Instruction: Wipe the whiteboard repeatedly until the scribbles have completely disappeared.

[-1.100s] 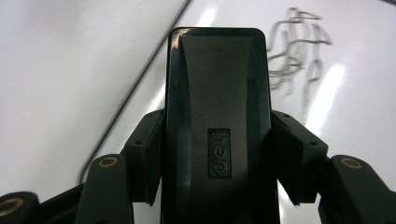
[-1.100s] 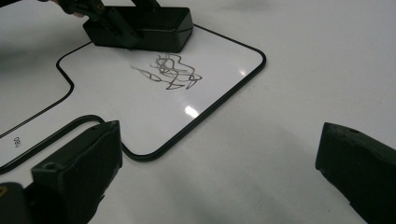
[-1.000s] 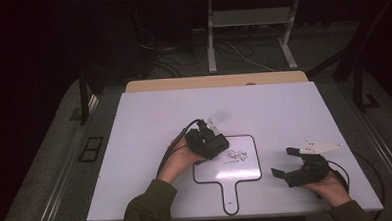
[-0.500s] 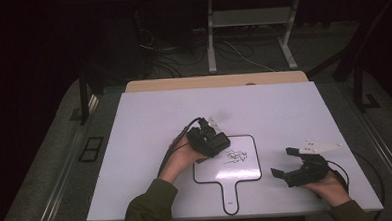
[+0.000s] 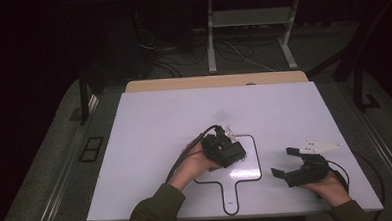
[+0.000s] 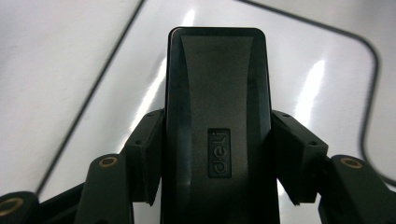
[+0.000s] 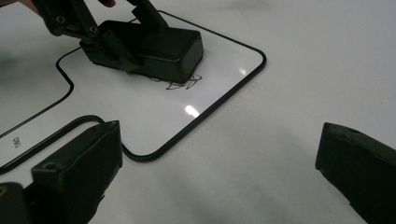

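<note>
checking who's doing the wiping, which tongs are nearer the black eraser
Left. The left tongs are shut on the black eraser, pressing it on the small whiteboard. The right tongs sit open, off the board's right side, apart from it.

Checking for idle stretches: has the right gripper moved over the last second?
No. The right gripper sits at the same spot, right of the whiteboard's black border.

A white surface [image 5: 184,121] stood over grey carpet [image 5: 47,182]. Behind it, cables [image 5: 236,51] lay tangled on the floor around a white metal stand [image 5: 210,35].
</note>
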The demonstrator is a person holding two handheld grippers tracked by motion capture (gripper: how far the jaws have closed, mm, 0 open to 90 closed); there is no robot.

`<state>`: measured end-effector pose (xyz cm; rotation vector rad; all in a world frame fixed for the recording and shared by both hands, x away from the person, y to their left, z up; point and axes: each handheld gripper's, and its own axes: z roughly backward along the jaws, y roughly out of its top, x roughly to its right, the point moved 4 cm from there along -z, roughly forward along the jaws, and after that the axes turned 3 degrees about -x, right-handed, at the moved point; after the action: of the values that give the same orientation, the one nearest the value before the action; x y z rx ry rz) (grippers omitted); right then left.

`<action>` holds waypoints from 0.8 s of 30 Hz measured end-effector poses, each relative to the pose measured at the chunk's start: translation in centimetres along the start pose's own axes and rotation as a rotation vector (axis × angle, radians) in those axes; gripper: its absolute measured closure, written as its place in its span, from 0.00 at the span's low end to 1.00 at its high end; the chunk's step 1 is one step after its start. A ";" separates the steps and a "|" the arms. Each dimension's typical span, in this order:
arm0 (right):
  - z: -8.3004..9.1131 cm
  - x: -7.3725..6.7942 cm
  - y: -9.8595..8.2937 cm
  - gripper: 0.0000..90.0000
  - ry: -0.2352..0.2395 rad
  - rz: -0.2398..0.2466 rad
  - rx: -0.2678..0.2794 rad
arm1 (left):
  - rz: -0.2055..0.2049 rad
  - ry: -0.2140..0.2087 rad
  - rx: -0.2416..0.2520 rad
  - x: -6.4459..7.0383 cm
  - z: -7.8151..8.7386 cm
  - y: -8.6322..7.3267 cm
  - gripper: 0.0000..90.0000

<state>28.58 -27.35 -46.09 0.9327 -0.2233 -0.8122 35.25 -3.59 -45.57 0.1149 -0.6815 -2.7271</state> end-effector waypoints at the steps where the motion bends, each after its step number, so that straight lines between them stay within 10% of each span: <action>1: 0.0 0.0 0.0 0.00 0.000 0.000 0.000 | -0.005 -0.007 0.001 0.2 0.0 0.0 0.44; 24: 0.0 0.1 0.0 0.00 -0.004 -0.003 0.000 | 0.091 0.070 -0.001 -4.1 0.8 -1.4 0.44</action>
<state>28.62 -27.43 -46.11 0.9317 -0.2252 -0.8172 38.60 -0.68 -45.52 0.1746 -0.6494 -2.6235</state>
